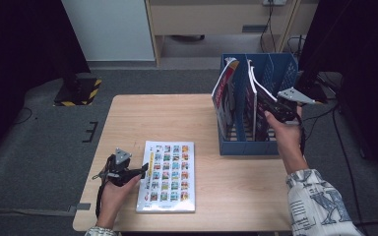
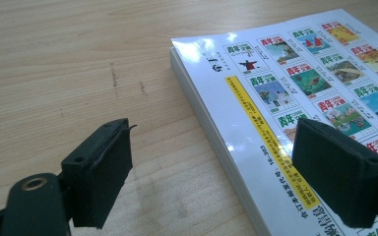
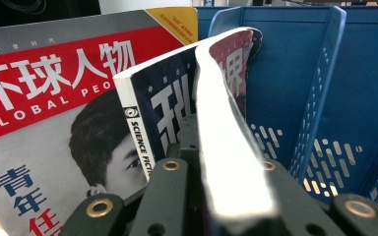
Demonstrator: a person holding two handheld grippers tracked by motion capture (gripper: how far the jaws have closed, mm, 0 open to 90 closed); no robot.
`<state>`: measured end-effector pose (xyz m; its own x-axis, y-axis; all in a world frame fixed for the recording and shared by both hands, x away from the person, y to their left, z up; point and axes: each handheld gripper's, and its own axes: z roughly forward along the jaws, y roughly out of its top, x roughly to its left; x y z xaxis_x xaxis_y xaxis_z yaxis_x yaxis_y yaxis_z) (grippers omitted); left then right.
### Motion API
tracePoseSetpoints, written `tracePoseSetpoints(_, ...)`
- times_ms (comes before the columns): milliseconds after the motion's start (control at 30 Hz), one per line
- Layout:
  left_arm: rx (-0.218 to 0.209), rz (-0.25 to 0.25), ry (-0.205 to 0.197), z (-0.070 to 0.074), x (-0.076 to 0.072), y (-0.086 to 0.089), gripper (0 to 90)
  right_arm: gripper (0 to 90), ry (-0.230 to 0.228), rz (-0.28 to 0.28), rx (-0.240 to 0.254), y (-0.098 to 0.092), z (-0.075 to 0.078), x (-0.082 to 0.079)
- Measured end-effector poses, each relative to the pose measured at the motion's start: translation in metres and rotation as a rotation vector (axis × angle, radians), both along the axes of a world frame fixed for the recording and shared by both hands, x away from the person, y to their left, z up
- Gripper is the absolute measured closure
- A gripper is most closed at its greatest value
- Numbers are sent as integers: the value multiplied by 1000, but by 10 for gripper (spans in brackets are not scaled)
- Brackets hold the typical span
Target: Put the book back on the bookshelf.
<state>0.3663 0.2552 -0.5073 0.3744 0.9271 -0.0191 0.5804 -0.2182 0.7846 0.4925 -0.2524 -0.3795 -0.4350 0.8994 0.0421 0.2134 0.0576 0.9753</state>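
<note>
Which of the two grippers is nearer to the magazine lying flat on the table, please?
Left. The left gripper hovers open at the flat magazine, at its left edge; the right gripper is across the table at the blue file rack, clamped on a dark magazine.

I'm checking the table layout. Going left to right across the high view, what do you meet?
Left gripper → flat magazine on the table → red-covered magazine in the blue file rack → right gripper, shut on the dark magazine.
</note>
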Motion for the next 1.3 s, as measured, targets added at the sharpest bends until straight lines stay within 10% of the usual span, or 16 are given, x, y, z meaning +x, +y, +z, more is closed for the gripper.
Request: tracePoseSetpoints(1300,-7,-4,-4,0,0,-1,151,841,-57,-206,-27,1,3,38)
